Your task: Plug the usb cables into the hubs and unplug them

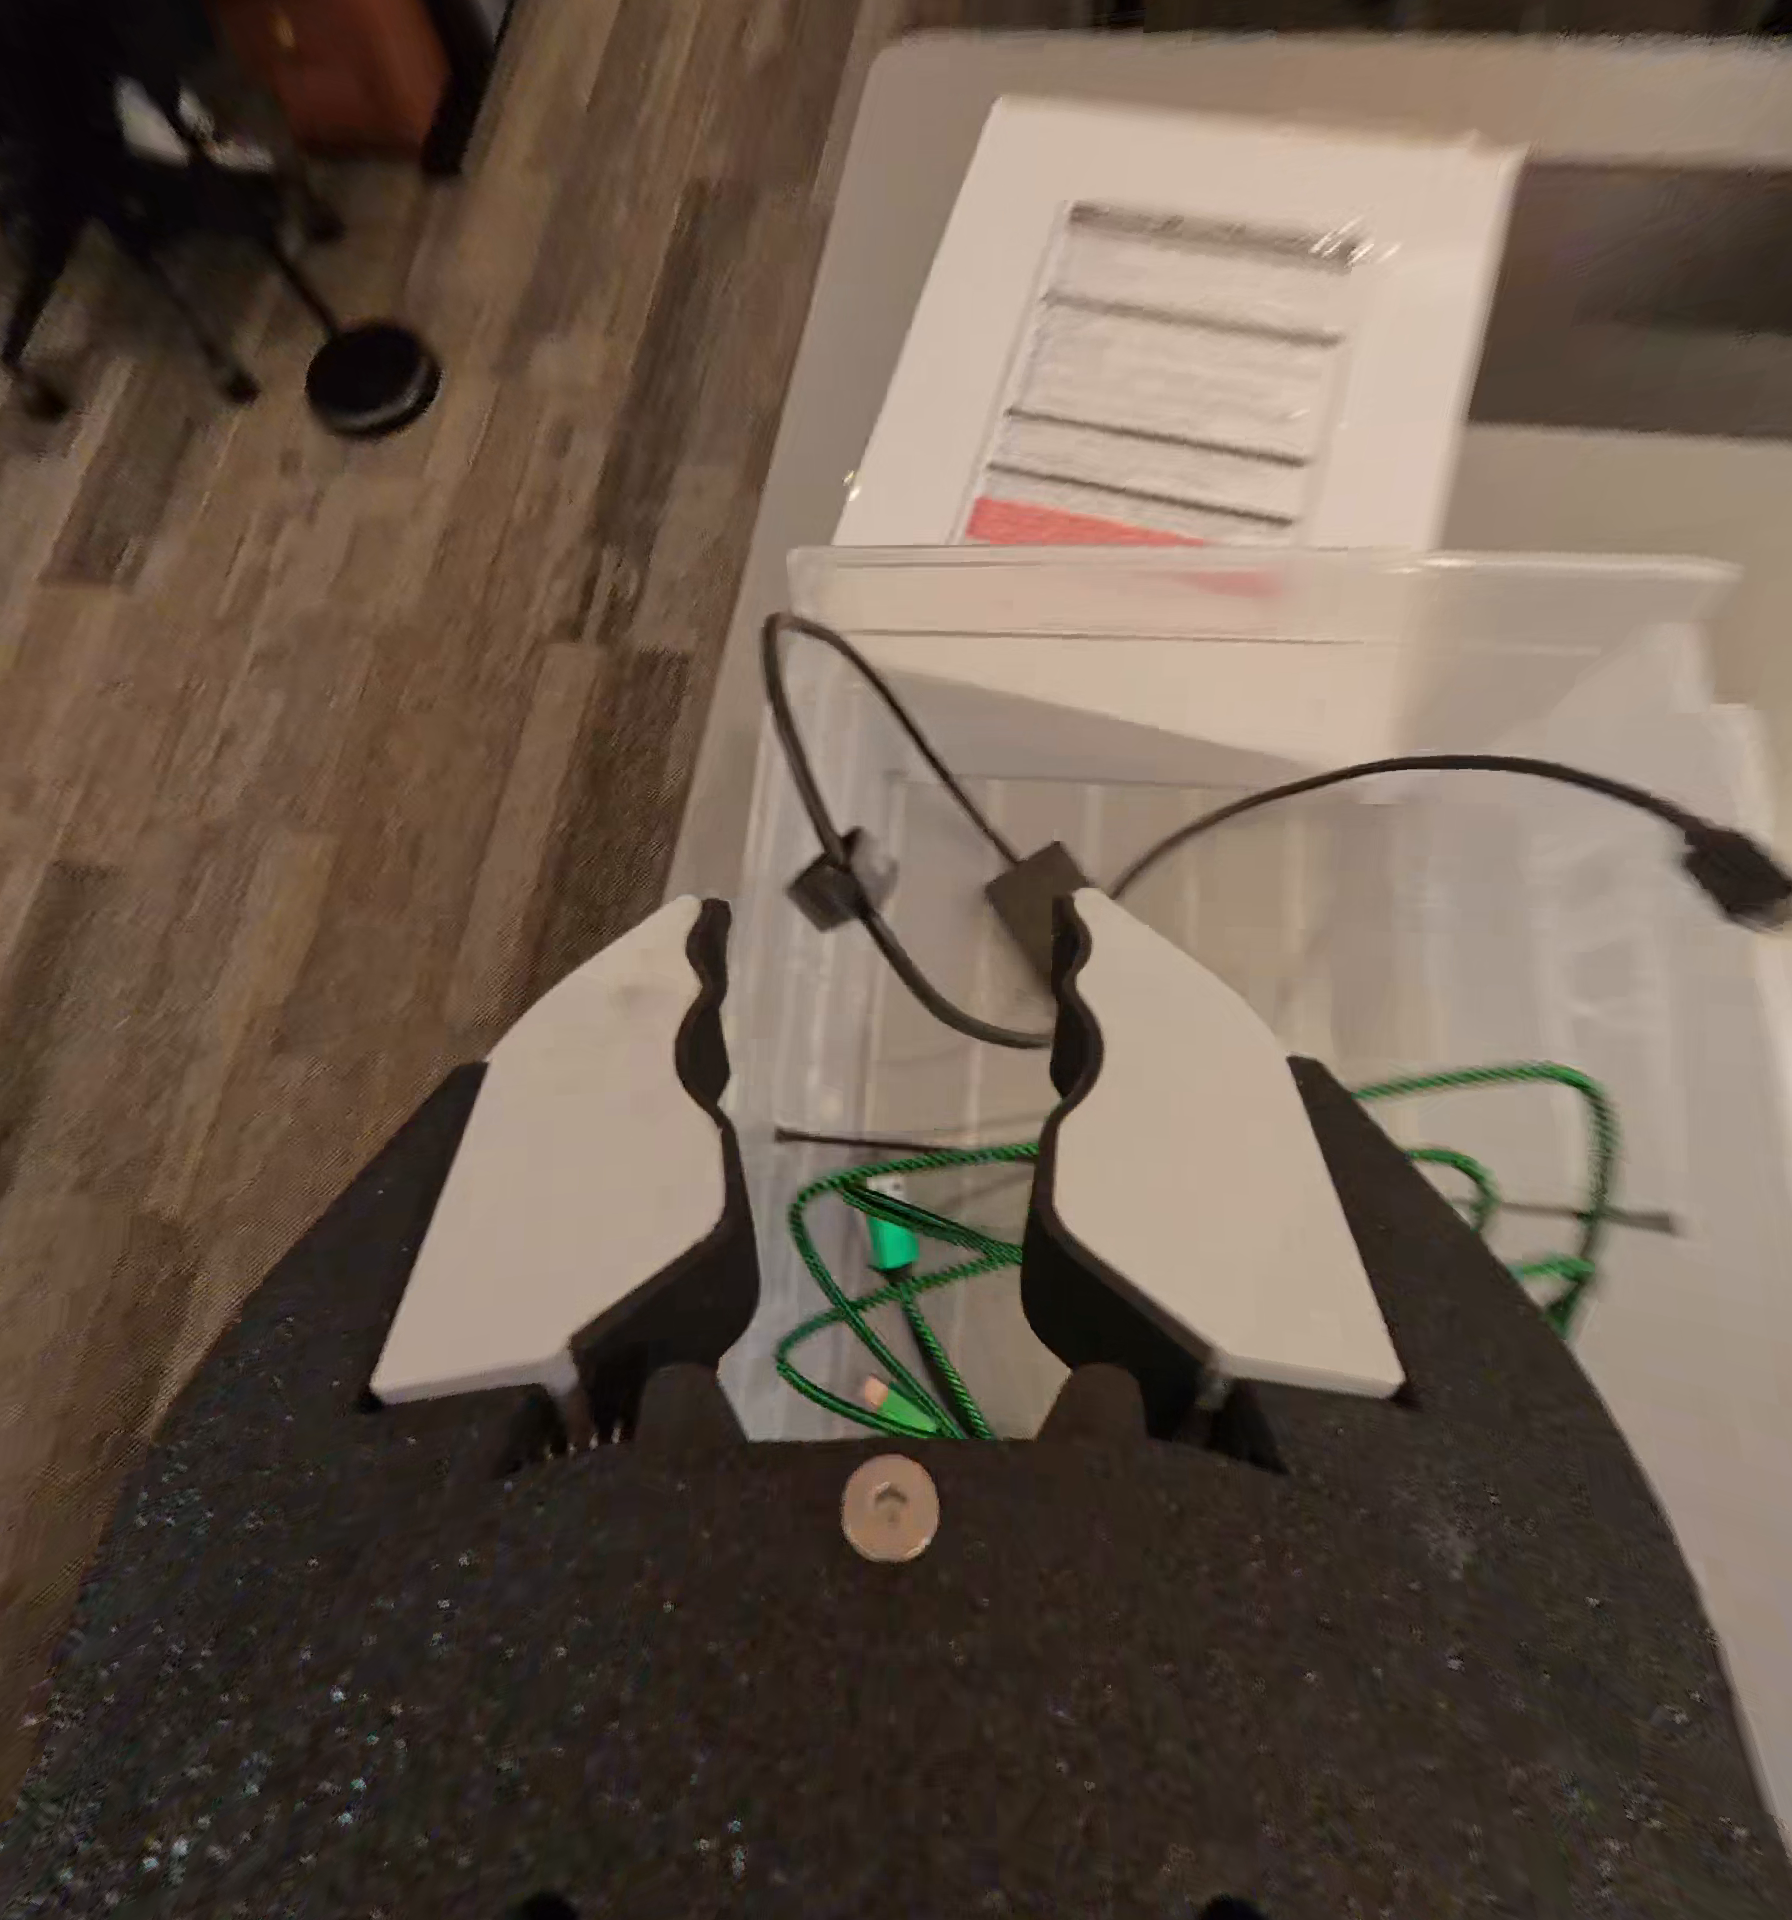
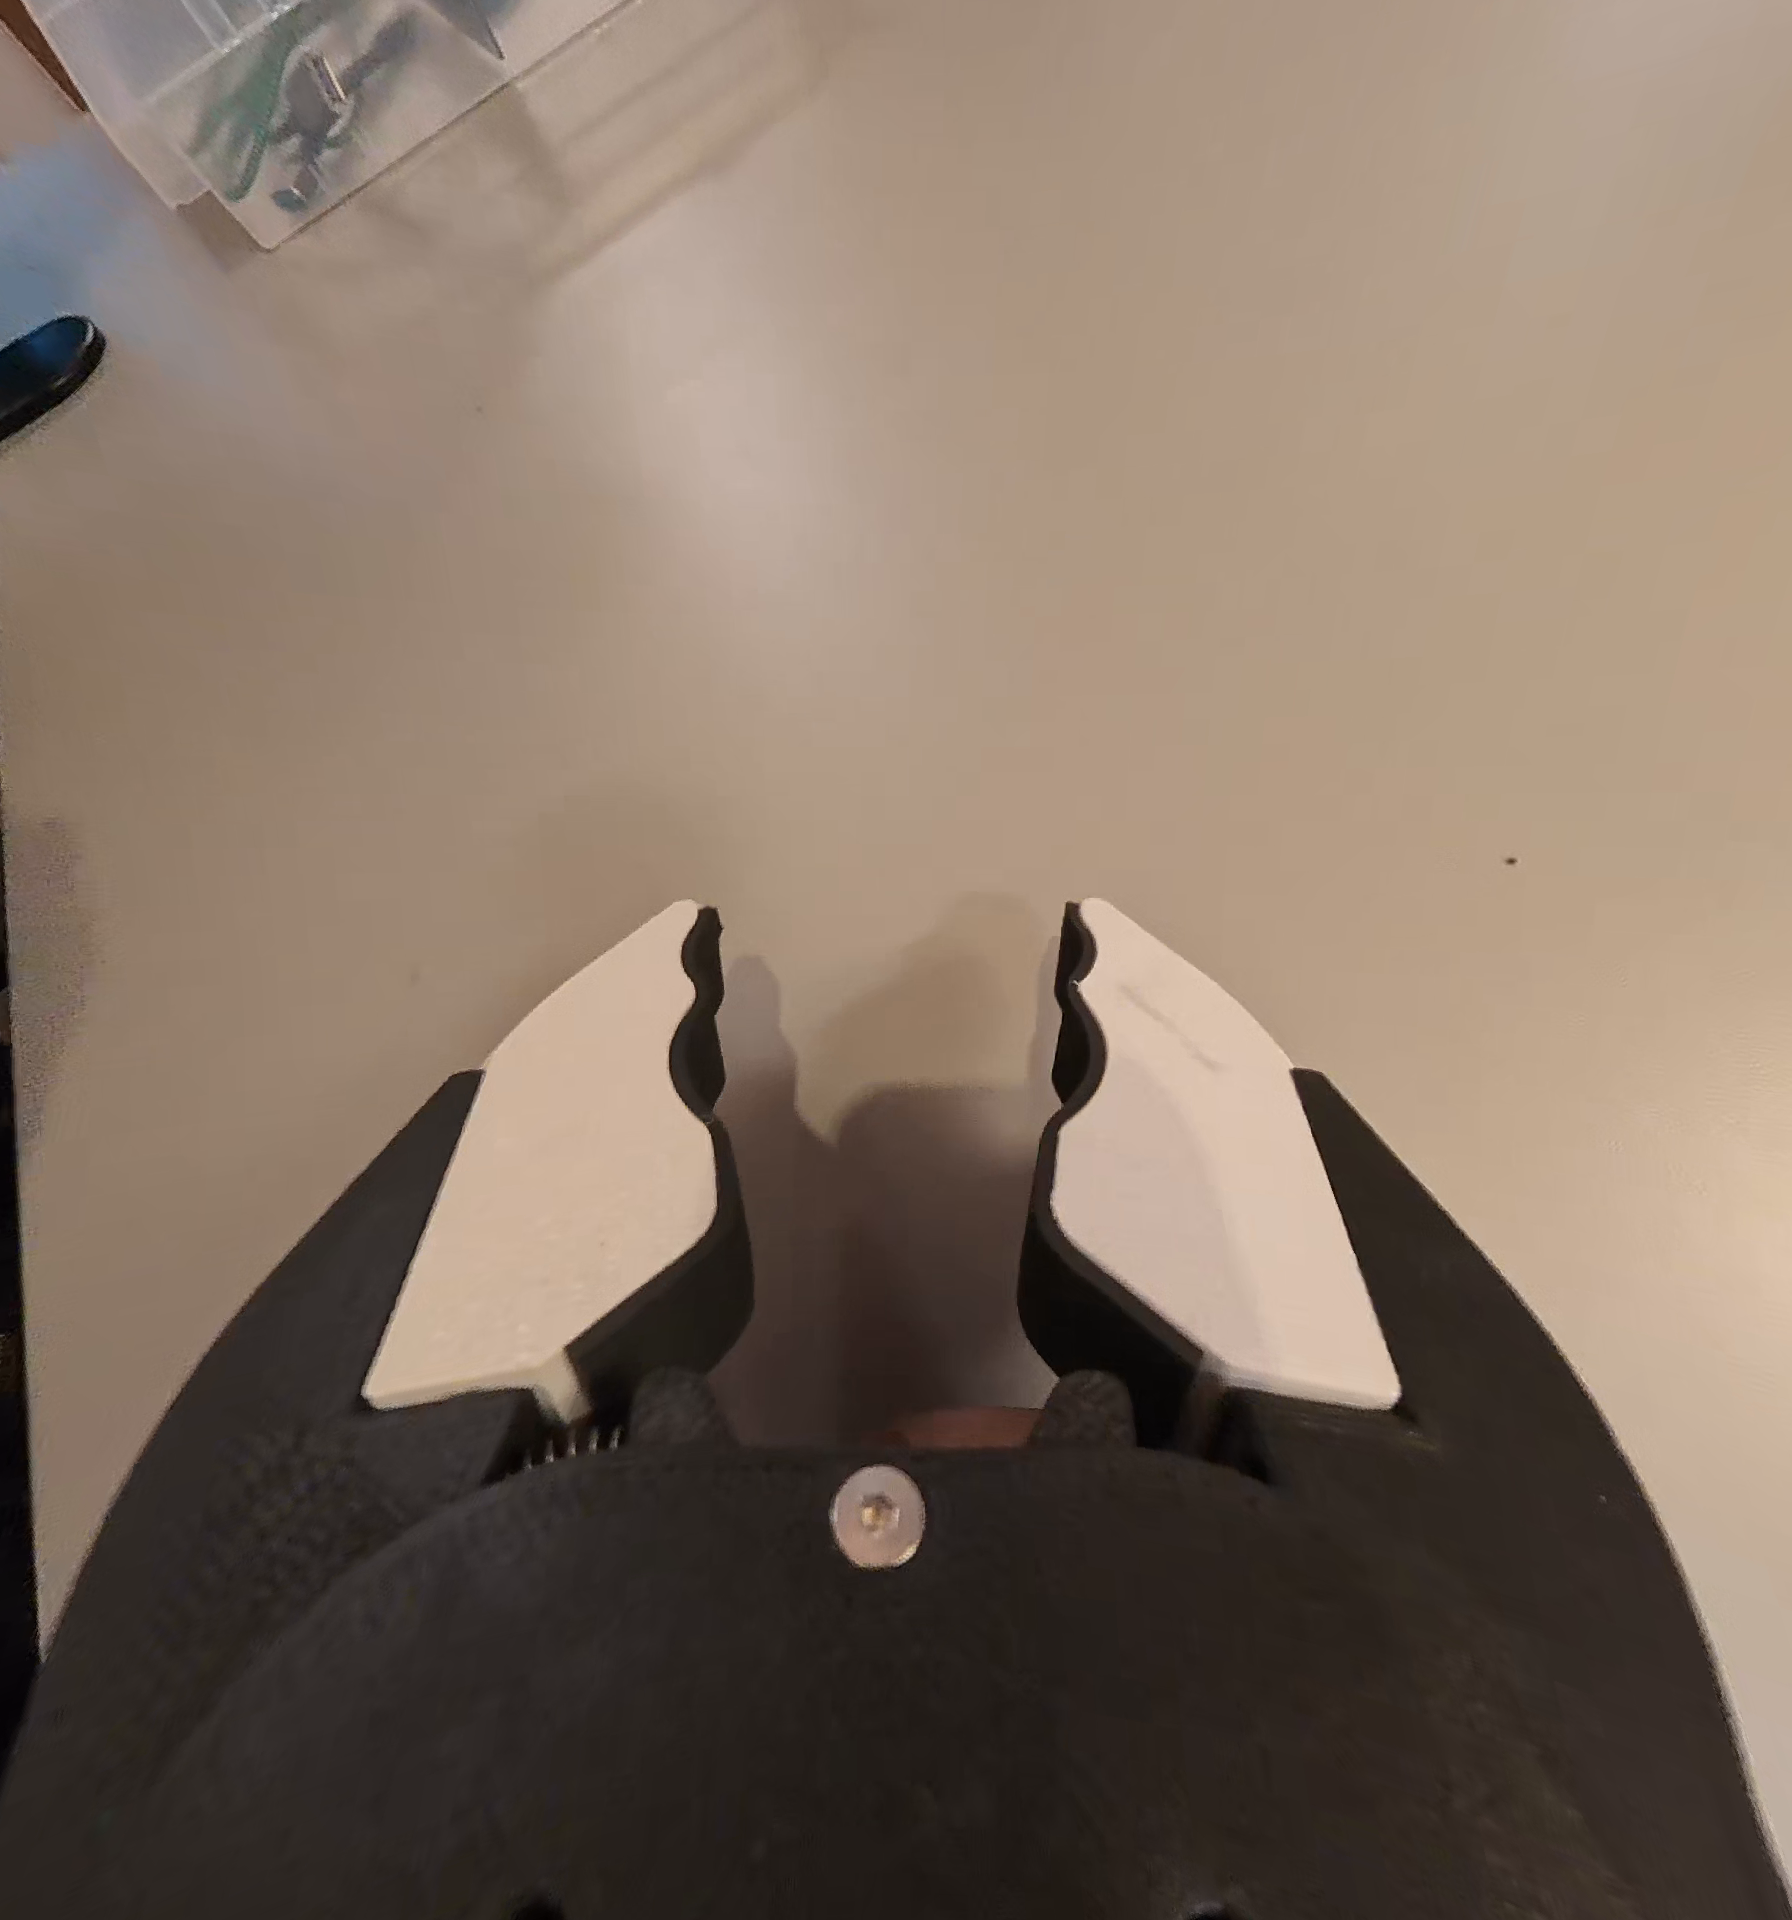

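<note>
In the left wrist view my left gripper is open and empty, hovering over a clear plastic box. A black cable with small black hubs or plugs loops out of the box; its far plug hangs to the right. A green braided usb cable lies coiled lower in the box, between and below my fingers. In the right wrist view my right gripper is open and empty above the bare beige table. The same clear box shows at the top left, far from it.
A white carton with a printed label stands behind the clear box. The table's left edge drops to a wood-pattern floor with a chair base. A dark panel lies at the back right. A black object sits beyond the table's left edge. Across from one pair of fingers to the other is roughly 65 cm.
</note>
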Demonstrator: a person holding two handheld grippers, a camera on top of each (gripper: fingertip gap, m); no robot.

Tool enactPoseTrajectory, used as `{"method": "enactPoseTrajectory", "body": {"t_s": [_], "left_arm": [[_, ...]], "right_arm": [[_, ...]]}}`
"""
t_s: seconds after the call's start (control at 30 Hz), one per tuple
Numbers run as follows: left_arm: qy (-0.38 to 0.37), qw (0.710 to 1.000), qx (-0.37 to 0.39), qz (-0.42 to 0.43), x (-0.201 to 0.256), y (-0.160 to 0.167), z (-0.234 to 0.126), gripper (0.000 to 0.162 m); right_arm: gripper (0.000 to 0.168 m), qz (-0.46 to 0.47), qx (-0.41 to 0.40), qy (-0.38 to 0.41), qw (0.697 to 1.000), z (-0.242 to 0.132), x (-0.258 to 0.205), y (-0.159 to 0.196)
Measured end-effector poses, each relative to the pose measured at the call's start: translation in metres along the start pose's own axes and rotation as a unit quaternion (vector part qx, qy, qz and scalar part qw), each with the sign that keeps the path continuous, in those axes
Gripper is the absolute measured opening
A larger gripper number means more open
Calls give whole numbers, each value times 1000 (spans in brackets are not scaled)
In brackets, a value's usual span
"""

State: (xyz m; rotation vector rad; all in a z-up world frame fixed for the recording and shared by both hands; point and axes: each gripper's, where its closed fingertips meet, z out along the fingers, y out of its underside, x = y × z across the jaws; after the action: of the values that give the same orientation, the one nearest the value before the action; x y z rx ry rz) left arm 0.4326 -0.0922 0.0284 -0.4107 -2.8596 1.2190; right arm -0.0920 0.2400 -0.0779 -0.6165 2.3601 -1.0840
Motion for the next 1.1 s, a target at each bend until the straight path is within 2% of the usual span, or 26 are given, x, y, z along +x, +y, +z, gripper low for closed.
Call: {"method": "enactPoseTrajectory", "body": {"t_s": [0.1,0.2,0.33,0.43,0.6,0.83,0.97,1.1], "left_arm": [[-19,999,-42,6,-9,2,22,45],[-29,996,-75,35,-11,6,35,16],[-52,991,-93,77,-17,8,39,10],[-65,993,-39,87,-16,-13,24,6],[-61,987,121,87,3,-76,-33,4],[-28,945,295,140,67,-153,-149,4],[34,920,352,170,128,-175,-213,4],[87,896,383,210,193,-179,-255,4]], "right_arm": [[61,2,-12,-2,1000,2,3,2],[61,6,-12,-2,1000,2,5,2],[61,11,-1,4,1000,-1,7,0],[61,9,1,3,1000,-1,6,0],[60,0,1,7,1000,-1,5,0],[60,-1,7,-3,1000,-2,3,-1],[59,18,27,-19,999,-7,3,-6],[59,28,41,-38,998,-11,2,-8]]}}
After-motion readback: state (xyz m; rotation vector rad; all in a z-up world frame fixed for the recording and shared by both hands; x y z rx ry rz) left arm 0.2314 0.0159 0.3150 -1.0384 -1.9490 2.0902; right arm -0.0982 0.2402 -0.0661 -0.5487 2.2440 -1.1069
